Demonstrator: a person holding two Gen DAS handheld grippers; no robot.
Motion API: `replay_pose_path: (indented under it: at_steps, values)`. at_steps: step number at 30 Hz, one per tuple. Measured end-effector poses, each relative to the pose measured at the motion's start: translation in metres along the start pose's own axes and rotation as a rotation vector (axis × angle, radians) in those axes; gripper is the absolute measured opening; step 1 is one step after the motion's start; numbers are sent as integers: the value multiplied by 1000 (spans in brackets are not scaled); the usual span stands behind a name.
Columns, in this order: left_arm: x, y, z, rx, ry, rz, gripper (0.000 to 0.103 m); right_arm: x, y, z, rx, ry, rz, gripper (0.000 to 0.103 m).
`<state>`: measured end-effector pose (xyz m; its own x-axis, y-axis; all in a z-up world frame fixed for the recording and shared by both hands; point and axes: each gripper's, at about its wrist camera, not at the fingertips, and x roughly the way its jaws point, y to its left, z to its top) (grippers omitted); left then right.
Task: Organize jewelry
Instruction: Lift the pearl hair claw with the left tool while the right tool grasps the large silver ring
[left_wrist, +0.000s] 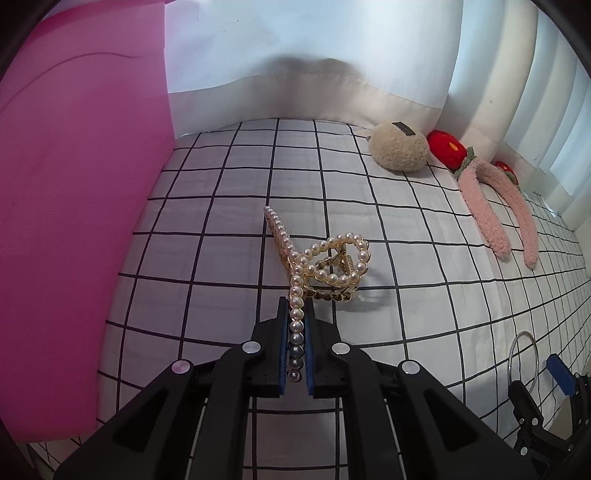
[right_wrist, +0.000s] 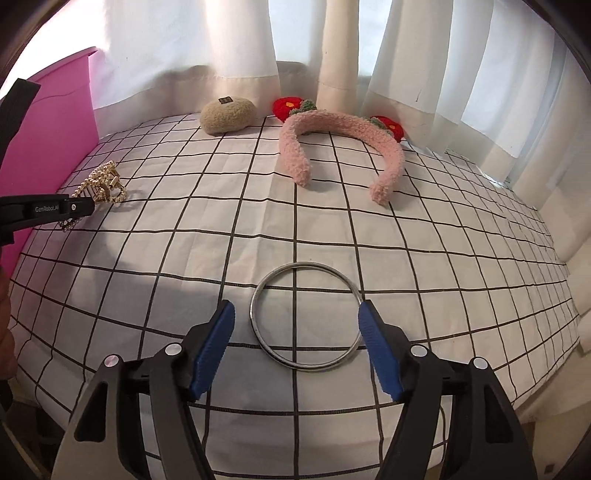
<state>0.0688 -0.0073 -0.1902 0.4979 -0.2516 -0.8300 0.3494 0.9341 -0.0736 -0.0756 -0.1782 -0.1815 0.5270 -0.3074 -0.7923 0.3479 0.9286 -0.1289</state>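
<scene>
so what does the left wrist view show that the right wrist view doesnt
Only the left wrist view shows the left tool head-on, its blue pads shut on the pearl hair claw, whose pearl strand runs back between them.

Only the right wrist view shows the right tool spread open around the whole silver bangle, and the full arch of the pink fuzzy headband.

Both show the grid-patterned cloth, the beige fuzzy pouch, the pink panel and the curtains. The left view catches only part of the bangle.

Black fingers (right_wrist: 212, 354), blue ribbed pads (right_wrist: 380, 354).
</scene>
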Motion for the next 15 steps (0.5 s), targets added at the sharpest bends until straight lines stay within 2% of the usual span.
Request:
replay_pose_path:
  at_steps: [2, 7, 12, 15]
  values:
    - [-1, 1, -2, 0, 0, 1, 8, 1, -3, -1, -3, 8, -17, 70]
    - [-4, 0, -5, 3, -1, 4, 8, 10, -12, 1, 47, 41, 3, 73]
    - [-5, 0, -7, 5, 1, 5, 8, 16, -10, 5, 35, 52, 4, 76]
    - [-4, -1, -7, 12, 3, 9, 8, 22, -13, 7, 66, 54, 16, 83]
